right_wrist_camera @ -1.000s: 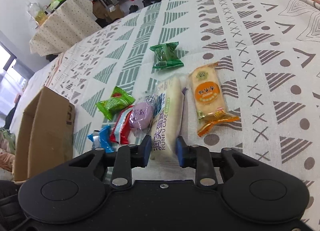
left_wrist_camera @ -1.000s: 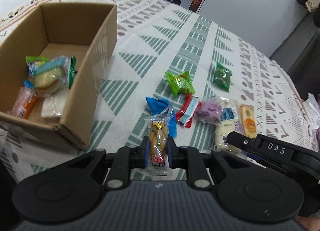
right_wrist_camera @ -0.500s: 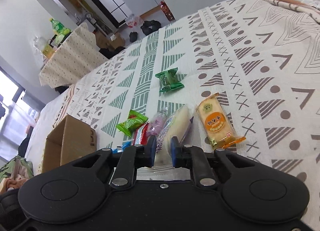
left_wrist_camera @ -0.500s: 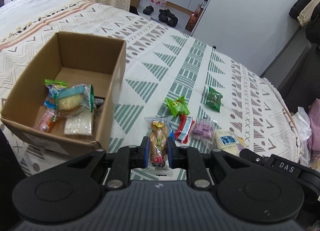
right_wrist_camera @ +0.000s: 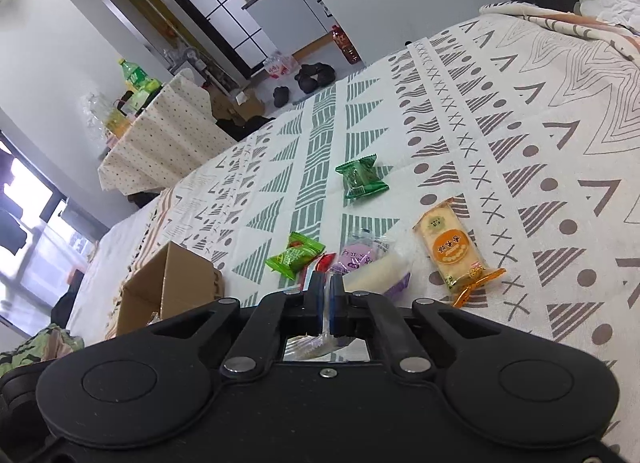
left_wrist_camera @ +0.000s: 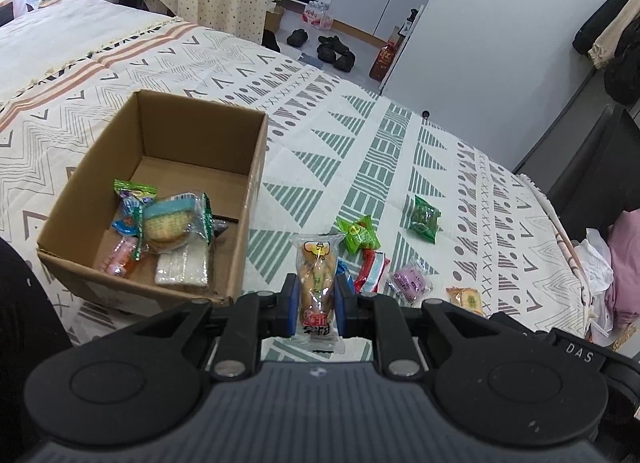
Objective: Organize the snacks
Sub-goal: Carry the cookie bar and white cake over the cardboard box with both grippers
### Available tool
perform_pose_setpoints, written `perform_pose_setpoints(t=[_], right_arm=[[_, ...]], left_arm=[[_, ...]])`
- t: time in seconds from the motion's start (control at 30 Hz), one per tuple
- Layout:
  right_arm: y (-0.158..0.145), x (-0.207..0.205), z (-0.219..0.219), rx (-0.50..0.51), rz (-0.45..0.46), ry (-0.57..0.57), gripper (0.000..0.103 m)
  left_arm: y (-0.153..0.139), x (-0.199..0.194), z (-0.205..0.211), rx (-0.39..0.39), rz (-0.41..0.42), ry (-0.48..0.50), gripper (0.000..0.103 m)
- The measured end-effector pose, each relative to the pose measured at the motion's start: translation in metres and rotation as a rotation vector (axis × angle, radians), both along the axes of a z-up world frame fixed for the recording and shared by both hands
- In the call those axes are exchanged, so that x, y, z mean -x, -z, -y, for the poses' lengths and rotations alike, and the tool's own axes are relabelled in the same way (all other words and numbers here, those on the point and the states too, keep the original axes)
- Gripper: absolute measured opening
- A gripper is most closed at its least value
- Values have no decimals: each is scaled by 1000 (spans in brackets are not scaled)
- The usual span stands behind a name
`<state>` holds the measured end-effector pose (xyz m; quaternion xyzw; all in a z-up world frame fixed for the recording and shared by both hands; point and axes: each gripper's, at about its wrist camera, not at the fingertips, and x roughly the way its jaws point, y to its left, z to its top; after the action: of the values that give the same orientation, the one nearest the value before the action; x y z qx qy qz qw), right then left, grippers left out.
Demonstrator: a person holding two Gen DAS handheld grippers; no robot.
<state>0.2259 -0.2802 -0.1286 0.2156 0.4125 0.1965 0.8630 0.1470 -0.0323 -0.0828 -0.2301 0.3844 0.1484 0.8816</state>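
Note:
My left gripper (left_wrist_camera: 316, 299) is shut on a clear-wrapped biscuit packet (left_wrist_camera: 317, 283) and holds it upright above the cloth, right of the cardboard box (left_wrist_camera: 256, 183). The box holds several snacks (left_wrist_camera: 168, 223). My right gripper (right_wrist_camera: 328, 295) is shut on the end of a white cake packet (right_wrist_camera: 376, 273), lifted and hanging to the right. Loose snacks lie on the cloth: a light green packet (left_wrist_camera: 358, 233), a dark green packet (left_wrist_camera: 424, 219), a red packet (left_wrist_camera: 372, 269), a purple packet (left_wrist_camera: 412, 283) and an orange cracker packet (right_wrist_camera: 450, 249).
The patterned cloth (left_wrist_camera: 360, 143) covers a wide surface. The box also shows at the left in the right wrist view (right_wrist_camera: 168, 287). A draped side table (right_wrist_camera: 168, 135) with bottles stands beyond. Shoes (left_wrist_camera: 332, 49) lie on the floor. Crumpled clothes (left_wrist_camera: 616, 263) lie at the right edge.
Both grippers have risen away from the cloth with their packets. The right gripper closed tight on the white cake packet and lifted it. The box now sits lower in the left view.

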Motion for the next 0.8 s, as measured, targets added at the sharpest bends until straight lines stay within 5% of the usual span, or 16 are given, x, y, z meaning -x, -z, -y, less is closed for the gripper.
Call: perform_pose_setpoints(t=[0.8], right_arm=[[-40, 23, -44, -120, 147, -76, 2]], left_arm=[[-38, 19, -62, 23, 79, -48, 17]])
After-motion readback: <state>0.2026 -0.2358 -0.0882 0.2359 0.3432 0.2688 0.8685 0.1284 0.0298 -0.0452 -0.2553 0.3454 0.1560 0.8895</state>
